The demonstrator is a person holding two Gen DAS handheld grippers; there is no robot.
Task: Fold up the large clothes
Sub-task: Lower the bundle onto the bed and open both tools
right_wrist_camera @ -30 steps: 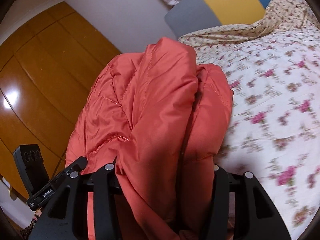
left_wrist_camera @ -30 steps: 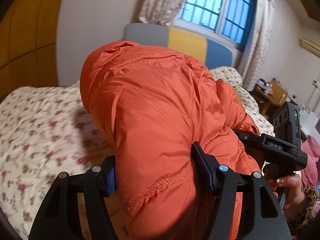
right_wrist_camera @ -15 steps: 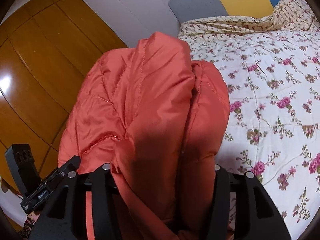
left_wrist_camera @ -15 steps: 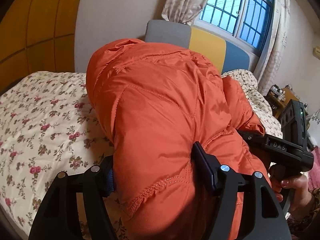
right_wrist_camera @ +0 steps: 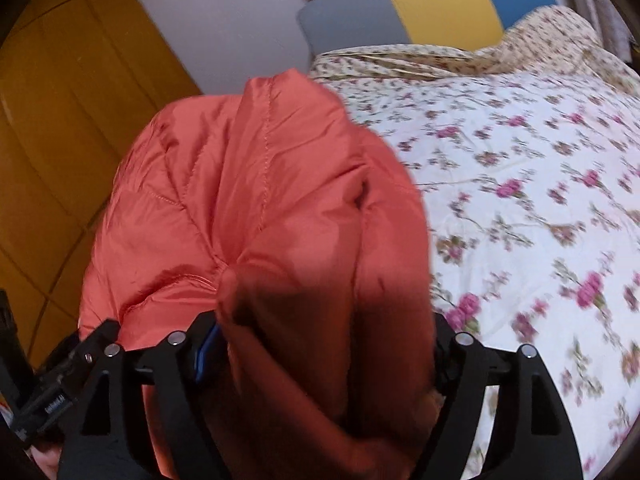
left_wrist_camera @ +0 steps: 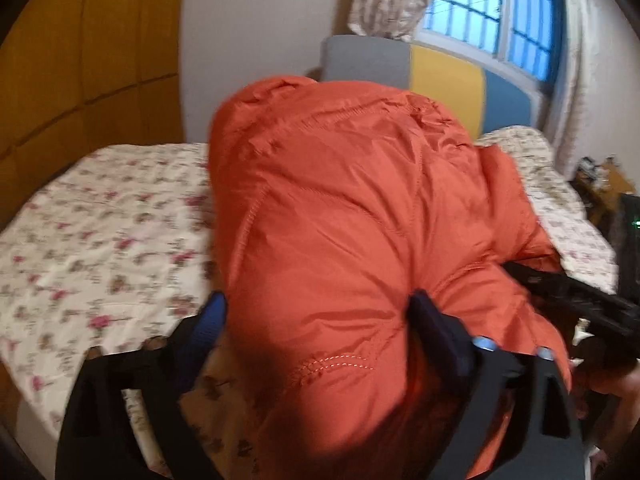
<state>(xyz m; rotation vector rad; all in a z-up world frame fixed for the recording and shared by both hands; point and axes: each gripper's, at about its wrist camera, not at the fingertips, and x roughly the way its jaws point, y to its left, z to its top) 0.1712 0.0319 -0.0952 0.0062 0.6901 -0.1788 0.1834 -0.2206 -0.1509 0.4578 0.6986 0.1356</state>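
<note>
A thick fold of the orange padded jacket is clamped in the left claw, the puffy fabric bulging up and forward between the two blue-padded fingers. The bunched fabric is pressed on both sides, so the claw is held closed on the garment rather than standing free. In the right wrist view the same jacket is gripped by the right claw, another gathered bundle being squeezed between its black fingers, with a blue pad seen against the fabric on one side. The far finger is largely buried in cloth there, so how deep the bite goes cannot be told for sure.

The jacket is held up above the bed, which is covered by a cream sheet printed with pink flowers. Both views are smeared with motion blur. Behind the jacket, a headboard in grey, yellow and blue panels is seen against the wall. A barred window with patterned curtains is visible above it, and a yellow-brown wardrobe fills the side. In the left wrist view, part of the right tool's black body is seen beside the jacket.
</note>
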